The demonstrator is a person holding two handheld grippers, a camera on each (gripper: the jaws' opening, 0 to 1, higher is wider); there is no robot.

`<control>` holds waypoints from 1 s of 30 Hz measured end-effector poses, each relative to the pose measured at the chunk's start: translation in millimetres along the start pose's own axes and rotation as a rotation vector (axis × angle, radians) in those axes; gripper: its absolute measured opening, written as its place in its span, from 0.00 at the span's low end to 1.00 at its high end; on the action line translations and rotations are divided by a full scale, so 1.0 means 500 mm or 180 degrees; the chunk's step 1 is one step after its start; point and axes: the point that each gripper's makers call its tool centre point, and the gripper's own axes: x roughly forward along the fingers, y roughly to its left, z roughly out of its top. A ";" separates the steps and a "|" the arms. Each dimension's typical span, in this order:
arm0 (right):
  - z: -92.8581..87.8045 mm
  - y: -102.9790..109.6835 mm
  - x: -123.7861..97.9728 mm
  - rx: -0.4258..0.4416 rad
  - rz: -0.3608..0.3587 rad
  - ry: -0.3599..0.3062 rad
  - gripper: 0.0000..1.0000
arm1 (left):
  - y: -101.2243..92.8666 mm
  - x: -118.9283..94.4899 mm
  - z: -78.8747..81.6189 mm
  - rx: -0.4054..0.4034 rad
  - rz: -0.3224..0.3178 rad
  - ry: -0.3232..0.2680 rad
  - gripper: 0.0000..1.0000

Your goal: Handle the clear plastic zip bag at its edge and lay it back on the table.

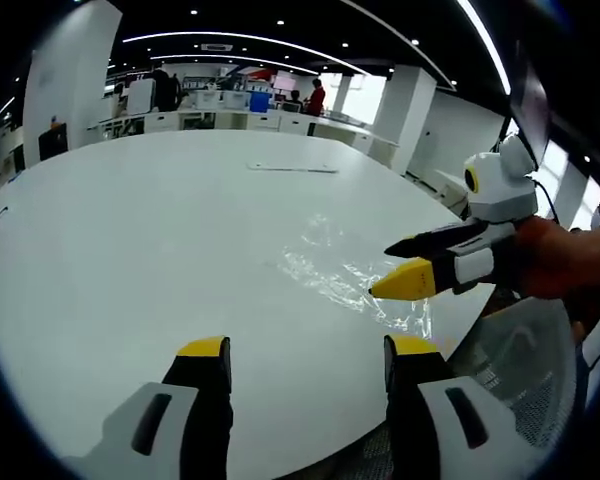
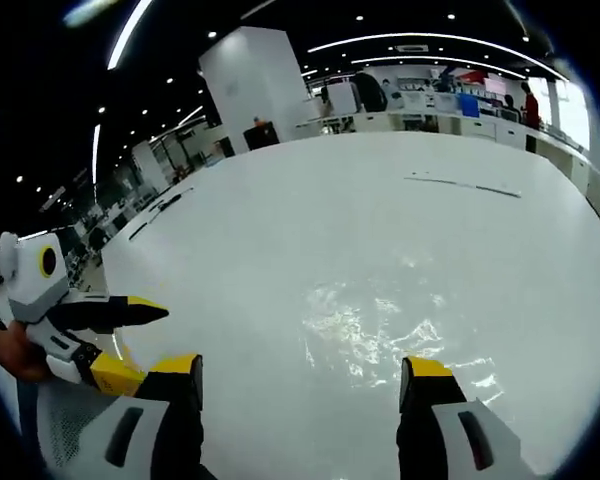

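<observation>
My left gripper [image 1: 305,348] is released, holding nothing; my right gripper [image 2: 298,372] likewise. The clear zip bag [image 2: 385,320] lies flat on the white table [image 2: 310,210] just ahead of my right jaws.

The clear zip bag [image 1: 352,275] is so transparent that its outline and zip edge cannot be traced; the right gripper [image 1: 408,270] covers part of it. Far desks [image 1: 220,105] and people [image 1: 315,97] are too small to make out
</observation>
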 end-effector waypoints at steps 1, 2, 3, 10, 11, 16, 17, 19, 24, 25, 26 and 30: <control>0.007 0.001 0.010 -0.0006 0.0002 -0.0005 0.80 | 0.000 0.000 0.000 -0.0001 -0.0002 0.0001 0.61; 0.011 0.002 0.015 -0.0008 0.0005 -0.0012 0.80 | 0.000 0.000 -0.001 0.0001 -0.0003 0.0004 0.61; 0.015 0.005 0.019 -0.0008 0.0009 -0.0016 0.80 | 0.000 0.000 -0.001 0.0002 -0.0004 0.0006 0.61; 0.036 -0.016 0.057 -0.0077 -0.0027 0.0038 0.79 | -0.005 0.001 -0.003 0.0017 -0.0026 0.0026 0.62; 0.043 -0.017 0.061 -0.0089 -0.0034 0.0046 0.79 | -0.007 0.000 -0.001 0.0013 -0.0036 0.0015 0.62; 0.058 -0.030 0.079 -0.0044 -0.0063 0.0056 0.79 | -0.009 0.000 -0.001 0.0025 -0.0035 0.0004 0.62; 0.066 -0.034 0.087 -0.0021 -0.0058 0.0063 0.79 | -0.010 0.000 -0.001 0.0035 -0.0044 0.0006 0.62; 0.070 -0.025 0.092 -0.0042 -0.0044 0.0062 0.79 | -0.012 0.001 -0.002 0.0065 -0.0050 0.0013 0.62; 0.083 -0.022 0.114 -0.0101 -0.0023 0.0122 0.79 | -0.017 0.003 -0.005 0.0126 -0.0074 0.0042 0.62; 0.086 -0.023 0.119 -0.0096 -0.0024 0.0129 0.79 | -0.018 0.003 -0.005 0.0123 -0.0075 0.0041 0.62; 0.089 -0.024 0.125 -0.0089 -0.0028 0.0138 0.79 | -0.015 0.002 -0.004 0.0111 -0.0070 0.0039 0.62; 0.092 -0.031 0.142 -0.0087 -0.0047 0.0163 0.79 | -0.012 0.001 -0.002 0.0073 -0.0059 0.0025 0.62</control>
